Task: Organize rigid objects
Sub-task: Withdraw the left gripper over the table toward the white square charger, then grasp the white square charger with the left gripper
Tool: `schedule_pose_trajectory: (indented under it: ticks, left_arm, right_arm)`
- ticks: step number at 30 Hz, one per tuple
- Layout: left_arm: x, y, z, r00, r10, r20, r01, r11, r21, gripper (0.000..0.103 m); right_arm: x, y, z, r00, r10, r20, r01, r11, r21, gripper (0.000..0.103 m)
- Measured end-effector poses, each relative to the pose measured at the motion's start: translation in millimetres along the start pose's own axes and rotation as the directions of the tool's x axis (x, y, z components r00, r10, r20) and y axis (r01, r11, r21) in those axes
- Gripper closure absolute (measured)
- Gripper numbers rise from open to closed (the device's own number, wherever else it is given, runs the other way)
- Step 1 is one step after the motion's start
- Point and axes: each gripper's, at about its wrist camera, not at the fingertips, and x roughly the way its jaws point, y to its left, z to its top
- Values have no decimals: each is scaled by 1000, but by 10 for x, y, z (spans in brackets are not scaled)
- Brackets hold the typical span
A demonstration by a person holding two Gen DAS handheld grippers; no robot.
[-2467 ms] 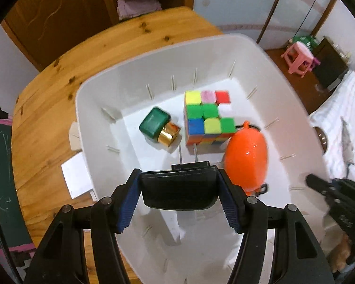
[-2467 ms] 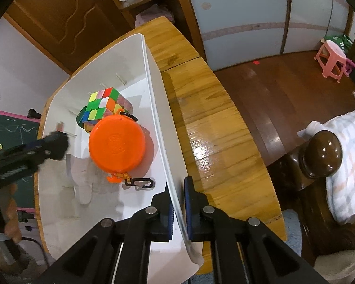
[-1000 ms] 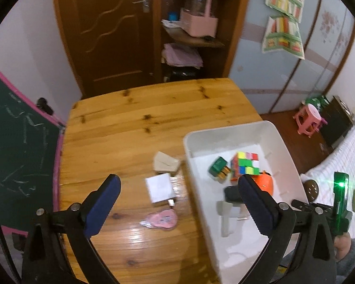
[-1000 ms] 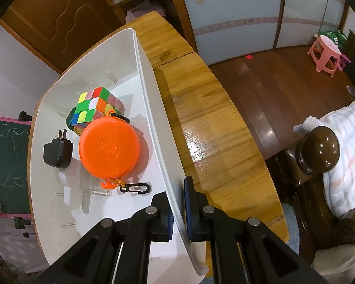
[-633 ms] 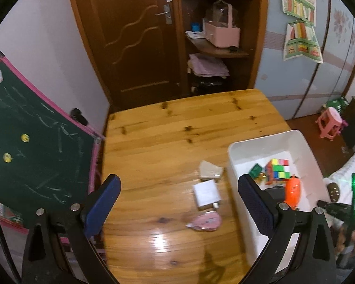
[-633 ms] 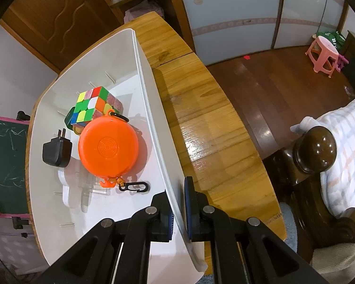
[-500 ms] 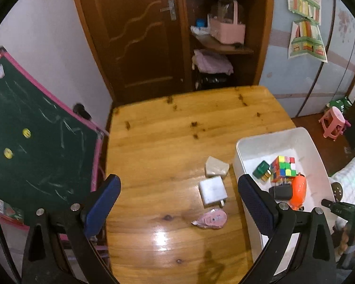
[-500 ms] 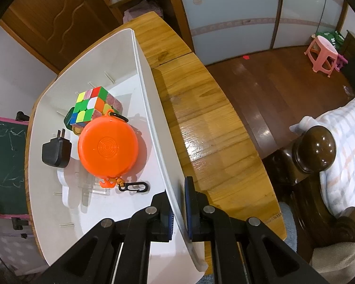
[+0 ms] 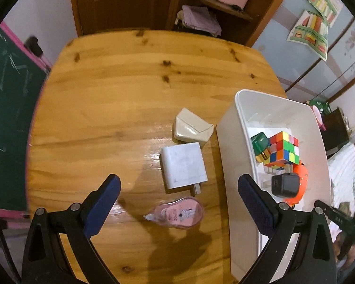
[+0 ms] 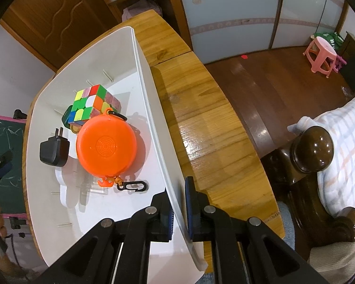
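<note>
A white bin (image 9: 234, 127) (image 10: 151, 90) on the wooden table holds a colour cube (image 9: 282, 152) (image 10: 92, 105), an orange round case (image 10: 106, 144) (image 9: 301, 179), a black charger (image 9: 285, 184) (image 10: 54, 151) and a green box (image 9: 260, 142). My right gripper (image 10: 178, 209) is shut on the bin's near wall. My left gripper (image 9: 177, 203) is open and empty, above a pink tape dispenser (image 9: 177, 214). A white charger (image 9: 183, 164) and a beige wedge-shaped block (image 9: 191, 129) lie on the table just beyond it.
The round wooden table (image 9: 106, 94) has its edge close behind the bin (image 10: 224, 142). A green chalkboard (image 9: 7, 94) stands at the left. A dark wooden chair post (image 10: 312, 151) and a bed are at the right.
My left gripper let go of the black charger in the bin, rose high, and has now come down toward the pink tape dispenser. My right gripper has kept its hold on the bin.
</note>
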Motion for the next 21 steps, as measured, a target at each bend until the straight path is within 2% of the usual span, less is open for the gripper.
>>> schedule_pose_trajectory:
  ticks: [11, 21]
  left_arm:
    - [488, 82, 5, 994, -90, -60, 85, 993, -85, 3]
    - [781, 63, 17, 991, -69, -116, 59, 994, -91, 3]
  right_arm:
    - [-3, 12, 5, 1000, -10, -7, 10, 1000, 0, 93]
    - [-3, 16, 4, 1000, -14, -11, 14, 1000, -3, 93]
